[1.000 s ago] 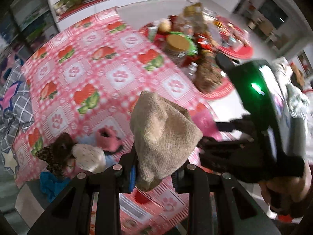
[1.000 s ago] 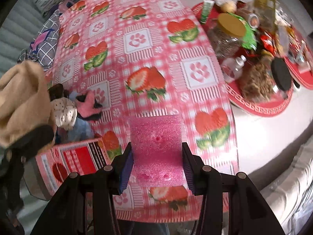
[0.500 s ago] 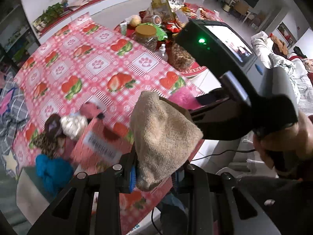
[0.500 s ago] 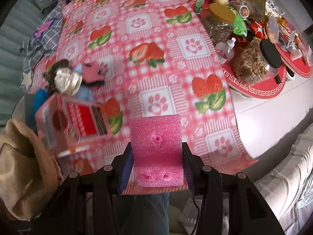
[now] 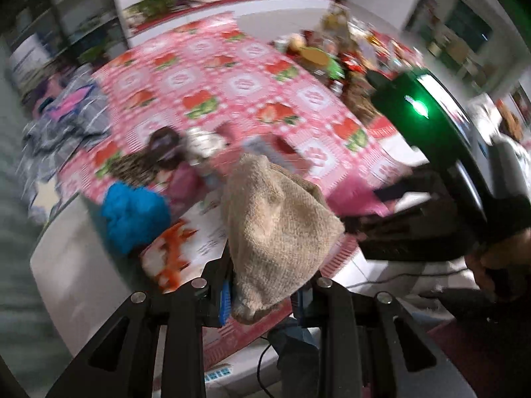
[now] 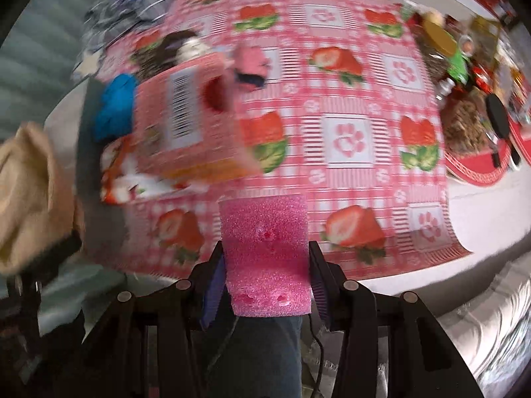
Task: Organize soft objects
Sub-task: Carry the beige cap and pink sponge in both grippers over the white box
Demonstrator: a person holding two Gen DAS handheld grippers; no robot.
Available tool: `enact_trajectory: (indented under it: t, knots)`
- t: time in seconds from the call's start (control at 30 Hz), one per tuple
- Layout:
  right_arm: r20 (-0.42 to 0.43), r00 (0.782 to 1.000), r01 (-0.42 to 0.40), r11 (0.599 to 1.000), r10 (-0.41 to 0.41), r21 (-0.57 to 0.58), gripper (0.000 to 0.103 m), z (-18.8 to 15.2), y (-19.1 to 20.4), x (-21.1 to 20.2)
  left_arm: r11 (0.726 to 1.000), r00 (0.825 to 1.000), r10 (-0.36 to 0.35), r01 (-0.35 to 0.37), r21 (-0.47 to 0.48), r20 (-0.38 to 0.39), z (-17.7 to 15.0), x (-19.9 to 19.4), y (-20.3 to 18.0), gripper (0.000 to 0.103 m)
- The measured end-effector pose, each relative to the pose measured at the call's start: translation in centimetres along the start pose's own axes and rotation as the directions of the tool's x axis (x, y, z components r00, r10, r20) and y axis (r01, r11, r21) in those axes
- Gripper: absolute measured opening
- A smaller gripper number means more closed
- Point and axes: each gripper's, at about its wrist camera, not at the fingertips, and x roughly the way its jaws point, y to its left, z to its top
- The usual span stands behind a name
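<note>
Strawberry-print counter point(image 6: 348, 106), mid-sort: left hand-held gripper point(image 5: 262, 293) clamps a tan knit cloth point(image 5: 278, 225), right hand-held gripper point(image 6: 265, 285) a pink sponge point(image 6: 265, 258) — both unplaced; blurred pile point(image 5: 179, 159) apparently awaits.

Beige knit cloth point(image 5: 278, 232) bunched upright, pink sponge point(image 6: 265, 258) (pitted), apparently flat

Pink checked tablecloth point(image 6: 345, 106) printed with strawberries and paw prints, red round mat point(image 6: 481, 165) at its far right, crowded with jars, yellow-lidded jar point(image 6: 439, 41) among them, grey patterned bedding point(image 5: 66, 116) beyond the table's left edge.
</note>
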Motion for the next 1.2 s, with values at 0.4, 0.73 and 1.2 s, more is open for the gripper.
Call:
enact_trajectory:
  t: [0.4,0.73,1.2]
  knots:
    - [0.02,1.0,0.026,0.964,-0.022,-0.266,0.048,0.1,8.1,-1.4,0.924,0.983,0.174,-0.142,-0.355,0.058,-4.7,-3.2,9.4,0.031]
    - [0.014,0.999,0.037,0.893,-0.034,-0.449,0.048,0.9,14.2,-1.5,0.783,0.962,0.273,-0.22,-0.582,0.004,-10.3,-4.2,15.3,0.031]
    - [0.024,1.0,0.009,0.814,0.006,-0.581,0.048,2.8,20.8,-1.5,0.665,0.955,0.288,-0.252,-0.703,-0.071,-14.5,-3.9,18.5,0.031]
